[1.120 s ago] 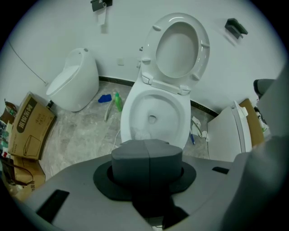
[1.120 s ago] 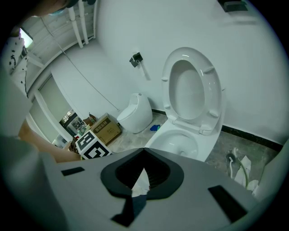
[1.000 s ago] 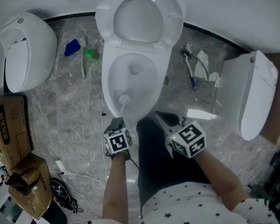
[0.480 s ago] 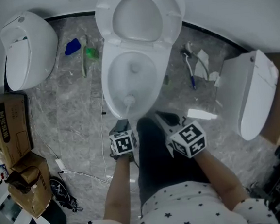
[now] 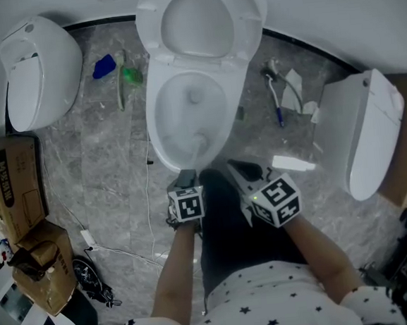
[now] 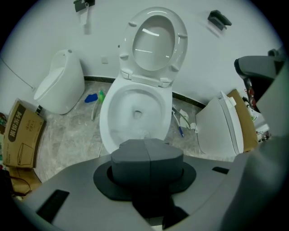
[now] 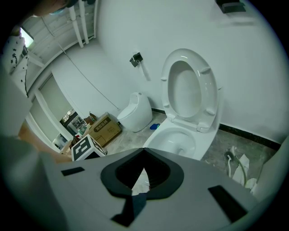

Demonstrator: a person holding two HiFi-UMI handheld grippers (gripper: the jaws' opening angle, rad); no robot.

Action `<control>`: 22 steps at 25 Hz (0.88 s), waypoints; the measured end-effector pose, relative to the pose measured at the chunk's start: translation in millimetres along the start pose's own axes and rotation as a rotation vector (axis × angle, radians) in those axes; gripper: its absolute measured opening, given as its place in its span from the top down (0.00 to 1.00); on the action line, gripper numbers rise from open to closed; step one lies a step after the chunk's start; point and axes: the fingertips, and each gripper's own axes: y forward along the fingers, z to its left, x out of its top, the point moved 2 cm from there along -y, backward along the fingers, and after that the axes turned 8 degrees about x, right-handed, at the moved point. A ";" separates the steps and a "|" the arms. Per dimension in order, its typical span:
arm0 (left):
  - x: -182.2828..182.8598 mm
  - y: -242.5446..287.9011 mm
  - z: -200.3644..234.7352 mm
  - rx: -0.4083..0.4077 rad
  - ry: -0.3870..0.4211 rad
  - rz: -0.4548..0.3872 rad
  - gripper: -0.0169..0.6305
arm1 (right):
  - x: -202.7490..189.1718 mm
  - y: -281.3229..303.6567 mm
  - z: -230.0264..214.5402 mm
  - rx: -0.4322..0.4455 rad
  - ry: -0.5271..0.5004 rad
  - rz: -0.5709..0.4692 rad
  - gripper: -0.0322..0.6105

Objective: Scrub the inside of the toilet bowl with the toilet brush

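The white toilet (image 5: 156,91) stands at top centre of the head view with its lid and seat raised (image 5: 198,24). The brush head (image 5: 200,144) of the toilet brush rests low on the near inner wall of the bowl. My left gripper (image 5: 187,175) sits just in front of the rim, shut on the brush handle. In the left gripper view its dark pads (image 6: 146,153) are pressed together over the bowl (image 6: 106,117), and the handle itself is hidden. My right gripper (image 5: 234,170) hovers to the right, open and holding nothing, and the right gripper view shows floor through its gap (image 7: 142,169).
A white fixture (image 5: 40,73) stands at the left and another toilet (image 5: 364,137) at the right. Cardboard boxes (image 5: 11,186) crowd the left edge. Blue (image 5: 104,68) and green (image 5: 132,77) items, a hose (image 5: 278,106) and a thin cable (image 5: 148,177) lie on the marble floor.
My left gripper has moved to the right along the front of the bowl, and the brush head has slid right along the near inner wall. The right gripper has stayed where it was.
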 end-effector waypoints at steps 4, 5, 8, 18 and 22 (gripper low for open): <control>7.5 -0.2 -8.3 -0.018 -0.006 -0.003 0.74 | -1.3 -1.1 0.8 -0.001 0.005 0.003 0.94; 9.8 0.7 -10.2 -0.021 -0.003 -0.006 0.74 | -1.4 -1.1 0.9 -0.002 0.006 0.003 0.94; 18.6 1.6 -16.4 -0.026 0.010 -0.019 0.74 | -2.3 -0.9 0.4 -0.004 0.009 0.003 0.94; 42.5 5.1 -30.7 -0.043 0.048 -0.045 0.74 | -4.2 -3.7 -3.0 -0.016 0.018 -0.002 0.94; 54.2 8.9 -32.5 -0.053 0.053 -0.052 0.74 | -5.1 -3.3 -3.4 -0.020 0.018 -0.001 0.94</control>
